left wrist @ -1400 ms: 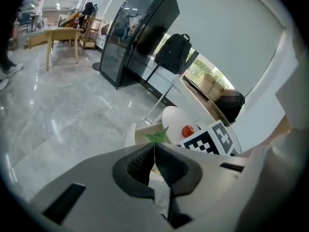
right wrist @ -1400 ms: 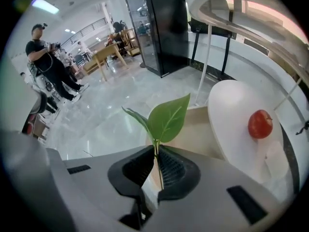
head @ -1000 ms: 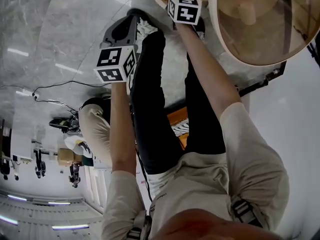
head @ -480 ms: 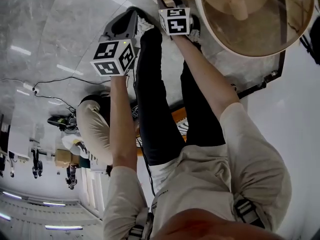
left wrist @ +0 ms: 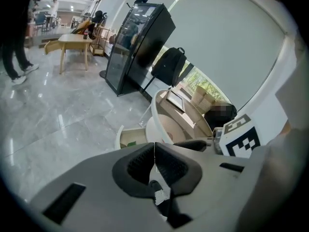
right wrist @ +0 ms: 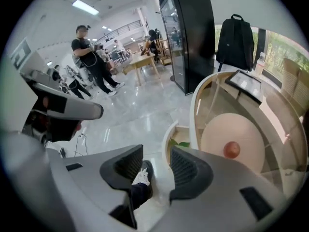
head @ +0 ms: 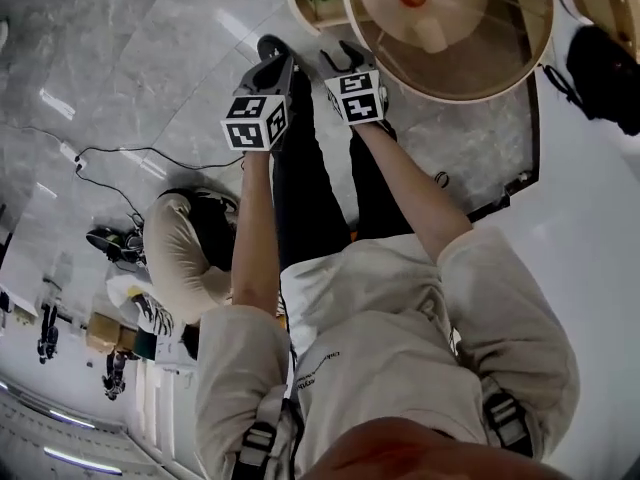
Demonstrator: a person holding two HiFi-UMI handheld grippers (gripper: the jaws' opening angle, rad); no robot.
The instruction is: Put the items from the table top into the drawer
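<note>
Drawer (right wrist: 167,135) stands pulled out at the round desk (head: 445,95)'s rim, on the side nearest the person's shoes. Its curved wall follows that rim, its mouth faces up, and something green and leafy lies inside. The desk's raised rim is the first hazard, I judge: a claw reaching in low from outside could knock it. Anything released carelessly over the drawer could land on the leaves or miss the narrow opening.

Right claw (right wrist: 157,156) is spread wide and holds nothing; only the floor and a shoe show through the gap. It hangs just outside the desk's rim. Left claw (left wrist: 154,153) is pressed together on nothing, also off the desk, beside the other.

Red ball (right wrist: 231,149) rests on the pale disc well inside the desk's rim. Being round, it has no long axis and points nowhere. A glancing touch could send it rolling, and an off-centre pinch could squirt it out
</note>
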